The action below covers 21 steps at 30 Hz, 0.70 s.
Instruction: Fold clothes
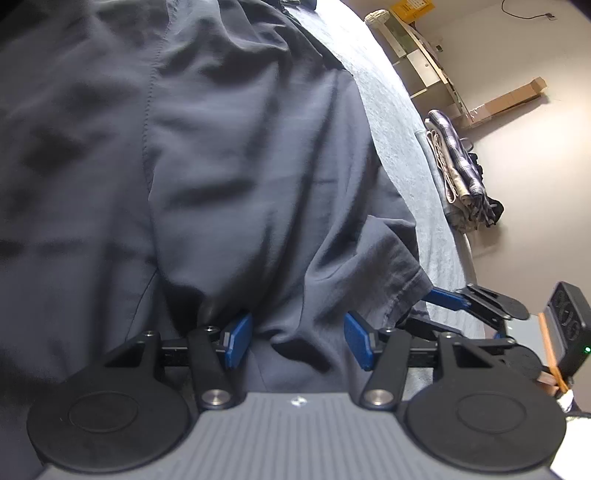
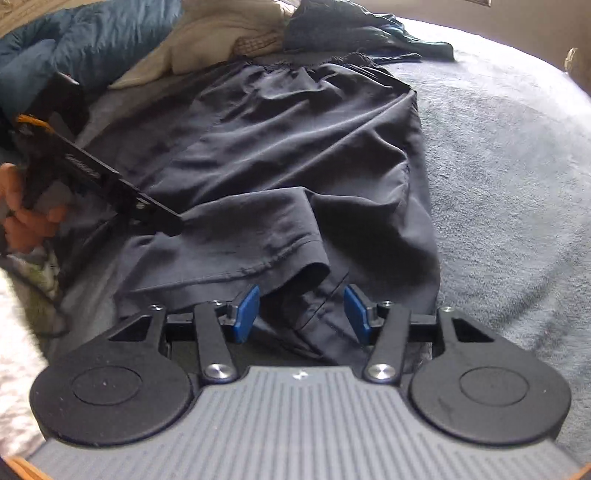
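Dark navy trousers (image 2: 280, 155) lie spread on a grey blanket (image 2: 517, 184), one leg folded over so its hem (image 2: 295, 258) sits near me. My right gripper (image 2: 301, 314) hovers open just over that hem, blue pads apart and not pressing cloth; it also shows in the left wrist view as the right gripper (image 1: 461, 302) at the trousers' edge. My left gripper (image 1: 298, 339) is low on the trousers (image 1: 221, 166), open, with bunched cloth lying between its pads. The right wrist view shows the left gripper (image 2: 173, 223) with its tip down on the fabric, held by a hand (image 2: 22, 214).
A heap of unfolded clothes, blue (image 2: 85, 40), cream (image 2: 221, 33) and dark (image 2: 351, 29), lies beyond the trousers. A folded plaid stack (image 1: 458, 173) sits at the bed's edge. A cardboard box (image 1: 509, 96) lies on the floor, and a black device (image 1: 569, 325) with a green light stands nearby.
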### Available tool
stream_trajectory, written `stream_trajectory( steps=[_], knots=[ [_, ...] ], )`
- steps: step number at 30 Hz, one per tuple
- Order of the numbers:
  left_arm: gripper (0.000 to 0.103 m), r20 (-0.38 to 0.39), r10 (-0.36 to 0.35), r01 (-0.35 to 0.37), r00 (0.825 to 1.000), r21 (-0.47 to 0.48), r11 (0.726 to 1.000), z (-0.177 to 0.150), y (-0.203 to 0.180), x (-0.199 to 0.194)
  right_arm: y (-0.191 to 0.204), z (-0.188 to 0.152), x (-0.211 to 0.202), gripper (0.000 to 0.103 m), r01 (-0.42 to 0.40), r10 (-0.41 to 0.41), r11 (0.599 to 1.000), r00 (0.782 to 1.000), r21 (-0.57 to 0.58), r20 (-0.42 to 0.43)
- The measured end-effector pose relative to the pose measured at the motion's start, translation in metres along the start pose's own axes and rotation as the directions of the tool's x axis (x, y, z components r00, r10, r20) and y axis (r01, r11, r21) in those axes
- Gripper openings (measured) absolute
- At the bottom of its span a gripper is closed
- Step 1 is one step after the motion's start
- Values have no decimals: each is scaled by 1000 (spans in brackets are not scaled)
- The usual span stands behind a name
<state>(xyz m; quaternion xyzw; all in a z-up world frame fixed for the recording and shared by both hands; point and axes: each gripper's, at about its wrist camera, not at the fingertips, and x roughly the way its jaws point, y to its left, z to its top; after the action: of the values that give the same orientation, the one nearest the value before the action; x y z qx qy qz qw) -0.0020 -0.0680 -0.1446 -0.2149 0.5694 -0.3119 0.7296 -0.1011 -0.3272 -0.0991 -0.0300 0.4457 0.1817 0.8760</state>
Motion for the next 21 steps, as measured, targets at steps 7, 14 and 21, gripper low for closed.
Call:
stream_trajectory(
  steps=[7,14,21],
  knots=[
    [60,5,-17,17,1000,-7,1000,0,2,1,-4,1,36,44,18,-15,999,997,33,-72],
    [61,7,-44,44,999,-24,999,1,6,3,-20,-3,26,5,78,-75,992,996,102,-37],
    [62,5,-42,42,999,-14,999,1,4,3,-44,-4,-17,5,99,-117,975,990,197,82]
  ],
)
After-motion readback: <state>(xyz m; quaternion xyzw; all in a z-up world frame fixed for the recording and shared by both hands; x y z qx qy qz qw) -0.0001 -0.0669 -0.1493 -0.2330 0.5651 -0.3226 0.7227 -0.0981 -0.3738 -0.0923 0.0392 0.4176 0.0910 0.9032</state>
